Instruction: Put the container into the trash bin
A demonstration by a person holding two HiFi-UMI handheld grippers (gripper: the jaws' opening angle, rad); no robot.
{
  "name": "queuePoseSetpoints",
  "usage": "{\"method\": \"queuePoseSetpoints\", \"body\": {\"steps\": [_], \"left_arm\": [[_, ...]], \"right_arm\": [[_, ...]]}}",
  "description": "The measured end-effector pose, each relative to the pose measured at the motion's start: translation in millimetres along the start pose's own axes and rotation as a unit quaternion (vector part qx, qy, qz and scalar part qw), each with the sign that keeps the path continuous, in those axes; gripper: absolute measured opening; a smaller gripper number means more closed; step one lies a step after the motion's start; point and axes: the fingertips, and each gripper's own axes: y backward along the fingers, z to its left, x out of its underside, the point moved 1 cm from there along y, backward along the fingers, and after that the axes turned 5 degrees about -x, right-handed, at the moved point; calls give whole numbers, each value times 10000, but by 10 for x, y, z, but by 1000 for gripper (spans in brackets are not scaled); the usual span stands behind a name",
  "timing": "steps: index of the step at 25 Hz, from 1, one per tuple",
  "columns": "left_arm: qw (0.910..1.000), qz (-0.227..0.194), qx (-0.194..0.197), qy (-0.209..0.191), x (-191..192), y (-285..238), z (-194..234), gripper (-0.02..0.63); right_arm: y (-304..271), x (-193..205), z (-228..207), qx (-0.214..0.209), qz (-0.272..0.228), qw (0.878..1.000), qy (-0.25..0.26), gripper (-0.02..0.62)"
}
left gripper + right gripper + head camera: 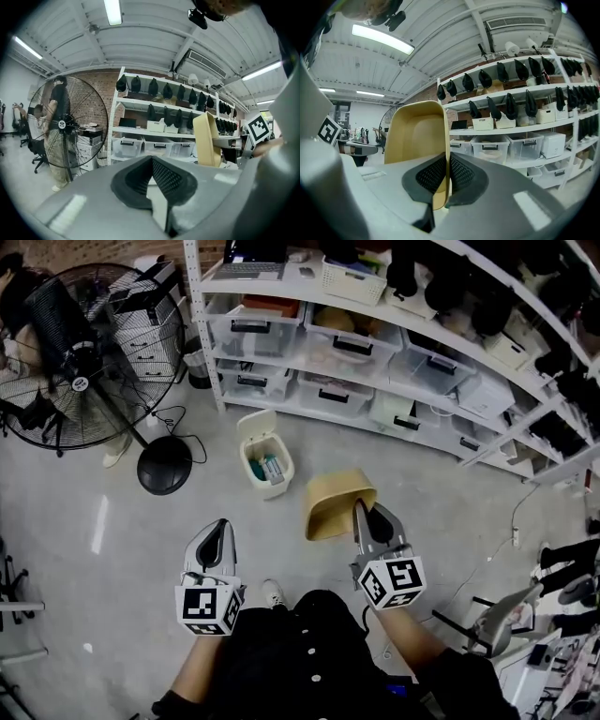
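Observation:
A tan, tub-shaped container (335, 502) hangs in the air on its side, its hollow toward the floor. My right gripper (361, 514) is shut on its rim; in the right gripper view the rim of the container (417, 140) runs between the two black pads (461, 173). A small white trash bin (264, 457) stands on the floor ahead and to the left, lid up, with items inside. My left gripper (217, 538) is shut and holds nothing; its pads (166, 176) meet. The container (206, 139) shows at the right of the left gripper view.
White shelving (394, 343) with clear storage boxes runs across the back. A large black floor fan (94, 352) with a round base (165, 465) stands at the left, a person (19, 324) behind it. A chair (502, 620) and a desk are at the right.

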Motion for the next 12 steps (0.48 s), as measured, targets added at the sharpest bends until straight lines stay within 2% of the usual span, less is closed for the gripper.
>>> {"method": "queuePoseSetpoints", "body": {"steps": [7, 12], "left_arm": [[9999, 86, 37, 38, 32, -128, 98, 0], [9999, 112, 30, 31, 42, -333, 88, 0]], "right_arm": [[-126, -22, 5, 69, 32, 10000, -39, 28], [-307, 3, -143, 49, 61, 10000, -55, 28]]}}
